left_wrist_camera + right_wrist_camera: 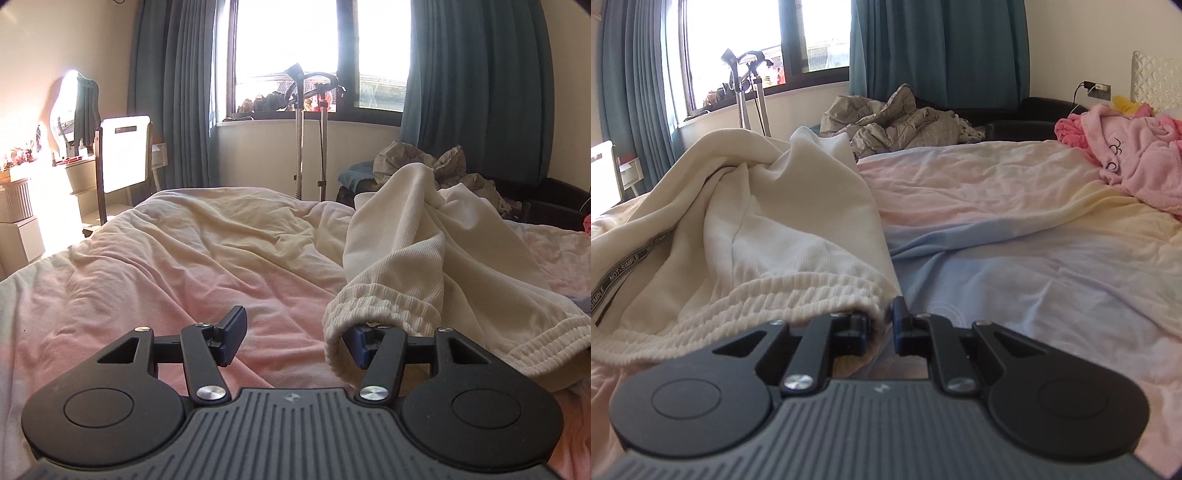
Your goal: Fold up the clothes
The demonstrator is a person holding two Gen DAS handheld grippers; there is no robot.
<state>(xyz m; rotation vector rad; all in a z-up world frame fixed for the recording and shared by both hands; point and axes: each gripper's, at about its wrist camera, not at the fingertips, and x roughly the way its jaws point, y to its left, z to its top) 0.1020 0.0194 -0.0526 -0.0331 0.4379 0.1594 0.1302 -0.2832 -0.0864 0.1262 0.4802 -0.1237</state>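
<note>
Cream ribbed trousers with an elastic waistband lie bunched on the bed. In the right wrist view the trousers show a grey "NOT-SIMPLE" side tape. My left gripper stands wide open low over the bed; the waistband's left end drapes over its right finger, while its left finger is bare. My right gripper is nearly closed, with the waistband's right end pinched between its fingers. The stretch of waistband between the two grippers sags toward the bed.
The bed cover is rumpled, in pink, yellow and blue. A pink fluffy garment lies at the right, near the headboard. A grey quilt is heaped beyond the bed. A garment steamer stand and a white chair stand by the window.
</note>
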